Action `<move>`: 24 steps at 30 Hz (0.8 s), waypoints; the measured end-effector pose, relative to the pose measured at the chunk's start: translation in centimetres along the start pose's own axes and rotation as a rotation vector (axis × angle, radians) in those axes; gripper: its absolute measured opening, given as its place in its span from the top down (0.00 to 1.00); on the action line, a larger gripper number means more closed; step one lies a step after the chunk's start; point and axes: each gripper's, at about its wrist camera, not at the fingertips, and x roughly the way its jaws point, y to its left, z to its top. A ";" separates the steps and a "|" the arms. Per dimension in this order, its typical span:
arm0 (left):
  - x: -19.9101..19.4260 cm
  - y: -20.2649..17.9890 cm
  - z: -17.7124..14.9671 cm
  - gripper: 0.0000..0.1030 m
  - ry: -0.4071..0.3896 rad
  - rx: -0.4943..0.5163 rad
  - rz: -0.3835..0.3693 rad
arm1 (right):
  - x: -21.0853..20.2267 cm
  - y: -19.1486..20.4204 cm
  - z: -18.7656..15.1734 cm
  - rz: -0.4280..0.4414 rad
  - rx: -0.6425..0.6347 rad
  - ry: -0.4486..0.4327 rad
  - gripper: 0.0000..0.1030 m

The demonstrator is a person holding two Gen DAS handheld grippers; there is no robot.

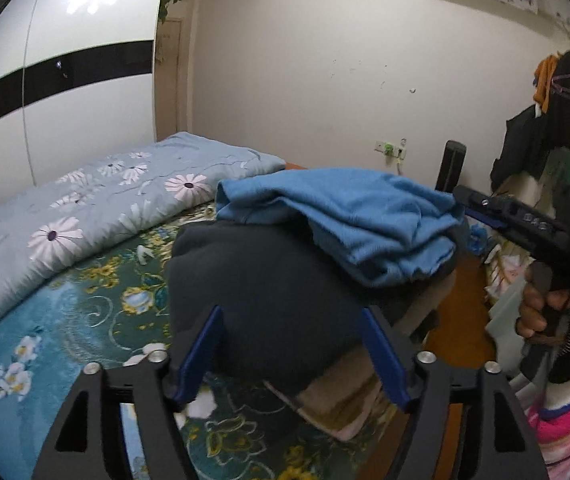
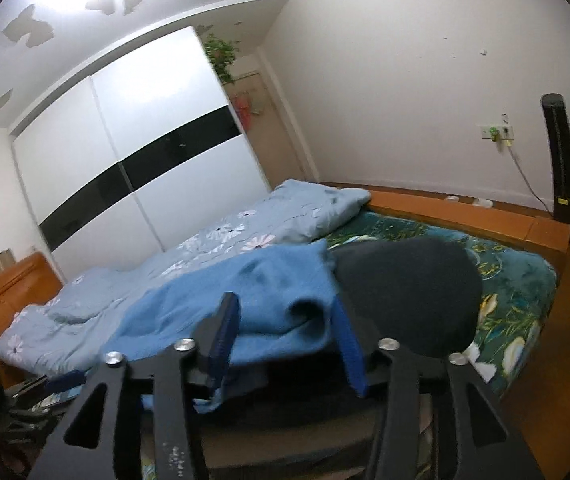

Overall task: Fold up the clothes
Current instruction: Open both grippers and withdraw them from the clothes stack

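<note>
A folded blue garment (image 1: 349,216) lies on top of a dark folded garment (image 1: 269,292), which rests on tan folded clothes (image 1: 345,404) at the bed's corner. My left gripper (image 1: 291,352) is open, its blue pads either side of the dark garment's near edge. My right gripper (image 2: 285,340) is open around a fold of the blue garment (image 2: 253,296); the dark garment (image 2: 409,292) lies just right of it. The right gripper also shows in the left wrist view (image 1: 485,212), held by a hand at the stack's right side.
The stack sits on a teal floral bedspread (image 1: 85,320). A pale blue flowered quilt (image 1: 85,208) lies along the bed's far side by a white wardrobe (image 2: 133,152). A dark tower unit (image 2: 561,160) stands by the wall. Clothes hang on a rack (image 1: 557,112).
</note>
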 end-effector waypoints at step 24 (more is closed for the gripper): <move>-6.0 1.0 -4.7 0.00 -0.060 -0.141 0.058 | -4.0 6.7 -7.1 -0.085 -0.105 0.033 0.00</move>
